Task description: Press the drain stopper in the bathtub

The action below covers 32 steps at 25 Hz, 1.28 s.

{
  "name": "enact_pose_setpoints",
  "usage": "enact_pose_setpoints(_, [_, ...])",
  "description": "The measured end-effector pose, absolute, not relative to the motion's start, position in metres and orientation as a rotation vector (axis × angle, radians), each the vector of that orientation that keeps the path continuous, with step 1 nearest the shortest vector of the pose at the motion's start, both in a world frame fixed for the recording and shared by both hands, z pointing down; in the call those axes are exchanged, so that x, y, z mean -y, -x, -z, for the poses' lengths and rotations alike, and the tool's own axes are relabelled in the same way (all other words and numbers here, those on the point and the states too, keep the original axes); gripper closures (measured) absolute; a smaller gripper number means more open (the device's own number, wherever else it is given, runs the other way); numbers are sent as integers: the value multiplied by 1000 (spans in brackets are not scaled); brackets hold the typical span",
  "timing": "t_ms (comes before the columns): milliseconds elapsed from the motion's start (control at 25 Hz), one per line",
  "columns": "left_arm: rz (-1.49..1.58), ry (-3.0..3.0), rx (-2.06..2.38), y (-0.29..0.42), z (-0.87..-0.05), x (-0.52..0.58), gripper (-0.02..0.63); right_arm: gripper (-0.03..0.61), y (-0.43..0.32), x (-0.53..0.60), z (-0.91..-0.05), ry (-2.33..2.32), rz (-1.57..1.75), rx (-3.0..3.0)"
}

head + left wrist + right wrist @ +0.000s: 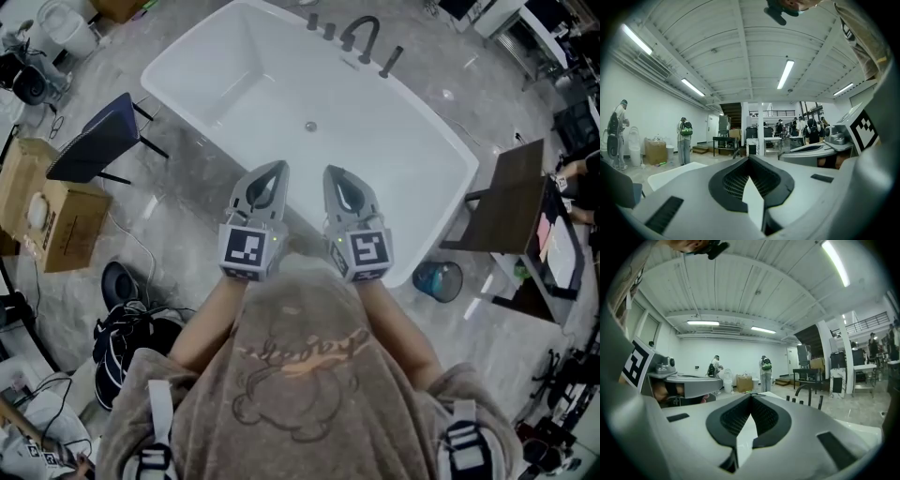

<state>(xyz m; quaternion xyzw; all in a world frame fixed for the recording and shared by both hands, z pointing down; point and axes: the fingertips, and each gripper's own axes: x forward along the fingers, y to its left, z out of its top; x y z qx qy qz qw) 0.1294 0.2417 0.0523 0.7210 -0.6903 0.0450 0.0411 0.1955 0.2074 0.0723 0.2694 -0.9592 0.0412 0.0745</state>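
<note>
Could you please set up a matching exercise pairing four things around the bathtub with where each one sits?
Things: 1 drain stopper; 2 faucet; 3 cardboard box; 4 blue bin.
Places: A on the floor, far left; B on the far rim of the bathtub; C on the floor by the bathtub's right end; D in the bathtub's bottom.
Pairs: 1-D; 2-B; 3-A; 4-C.

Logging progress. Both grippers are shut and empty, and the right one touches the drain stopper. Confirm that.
Wrong on touching: the head view shows the right gripper held at the near edge of the bathtub, apart from the drain stopper. It and the left gripper are shut and empty.
</note>
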Motion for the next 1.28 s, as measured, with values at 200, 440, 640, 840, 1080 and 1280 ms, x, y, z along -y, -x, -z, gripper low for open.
enact_pose_setpoints(200, [-145,-2186,2132,-119,-57,-212,611,578,-183,-179,-78,-736,-125,2869])
enact_pose_setpoints(440, [-170,-2194,2160,-99,-59,-184,611,578,-164,-148,-77,-695,-123,2896])
enact_pose_setpoints(640, [-186,-2197,2159,-85,-53,-166,611,578,-151,-131,-85,-710,-141,2895])
enact_pose_setpoints(840, [-208,-2237,2140,-64,-57,-141,611,578,-136,-107,-90,-764,-115,2882])
enact_pose_setpoints(1080, [-159,-2327,2068,-35,-59,-109,611,578,-105,-79,-89,-886,-174,2880])
enact_pose_setpoints(1280, [-167,-2389,2000,-10,-64,-80,611,578,-82,-55,-95,-967,-152,2861])
